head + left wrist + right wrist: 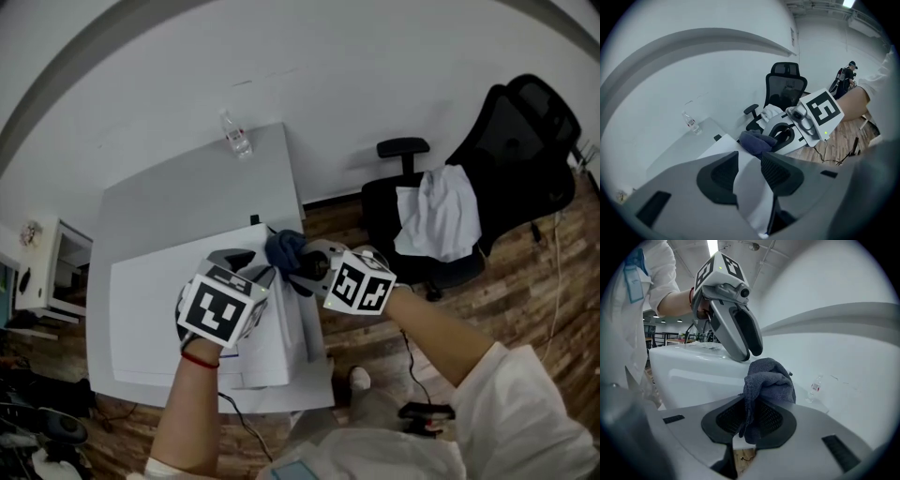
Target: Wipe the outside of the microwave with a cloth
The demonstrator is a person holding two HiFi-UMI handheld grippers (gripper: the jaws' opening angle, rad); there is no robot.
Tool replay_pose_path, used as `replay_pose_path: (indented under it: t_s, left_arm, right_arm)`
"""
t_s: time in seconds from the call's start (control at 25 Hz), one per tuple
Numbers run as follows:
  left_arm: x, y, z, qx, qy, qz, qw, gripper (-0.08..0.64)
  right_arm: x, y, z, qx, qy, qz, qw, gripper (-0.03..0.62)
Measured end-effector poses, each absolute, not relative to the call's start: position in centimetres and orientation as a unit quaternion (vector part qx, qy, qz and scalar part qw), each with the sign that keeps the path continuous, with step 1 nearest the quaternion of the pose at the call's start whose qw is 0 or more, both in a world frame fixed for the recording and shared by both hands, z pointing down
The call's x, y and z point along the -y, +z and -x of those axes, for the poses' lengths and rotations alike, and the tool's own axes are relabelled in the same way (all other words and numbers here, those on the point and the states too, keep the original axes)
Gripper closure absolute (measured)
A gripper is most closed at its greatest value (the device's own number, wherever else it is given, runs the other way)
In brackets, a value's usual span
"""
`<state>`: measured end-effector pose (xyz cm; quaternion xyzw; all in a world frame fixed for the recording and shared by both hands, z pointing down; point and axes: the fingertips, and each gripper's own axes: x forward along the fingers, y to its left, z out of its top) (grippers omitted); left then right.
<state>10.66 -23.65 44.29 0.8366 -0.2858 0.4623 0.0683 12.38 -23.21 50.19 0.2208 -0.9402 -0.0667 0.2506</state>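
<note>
My right gripper (pixel 751 420) has its jaws clamped on the dark blue cloth (pixel 768 380), at the microwave's (pixel 150 300) far corner by the tabletop's (pixel 187 197) right edge. The cloth looks soft, light and floppy, so I judge a deep pinch holds best. My left gripper's (pixel 749 164) jaws stand apart, empty.

Left tool (pixel 251 270) — jaws apart, pointing steeply down, marker cube facing up. Left forearm (pixel 187 412) is bare and comes up from the bottom edge in the head view, with a red band (pixel 199 359) at the wrist. Right tool (pixel 302 267) — jaws clamped on a dark blue cloth (pixel 284 246) that bunches out past the tips; the tool is tilted gently down. Right forearm (pixel 441 333) is bare, reaching in from the lower right, with a white sleeve (pixel 525 394) higher up. The two tools sit near each other, tips angled toward one another.
</note>
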Motion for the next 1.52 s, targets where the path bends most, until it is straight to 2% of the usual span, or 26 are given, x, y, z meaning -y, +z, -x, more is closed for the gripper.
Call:
replay_pose_path:
  t_s: [1.52]
  left_arm:
    - [19.0, 44.3, -9.2, 0.262, 0.499, -0.825, 0.04, 0.413]
  right_arm:
    - [14.7, 47.8, -10.3, 0.957, -0.075, -0.181, 0.212, 0.52]
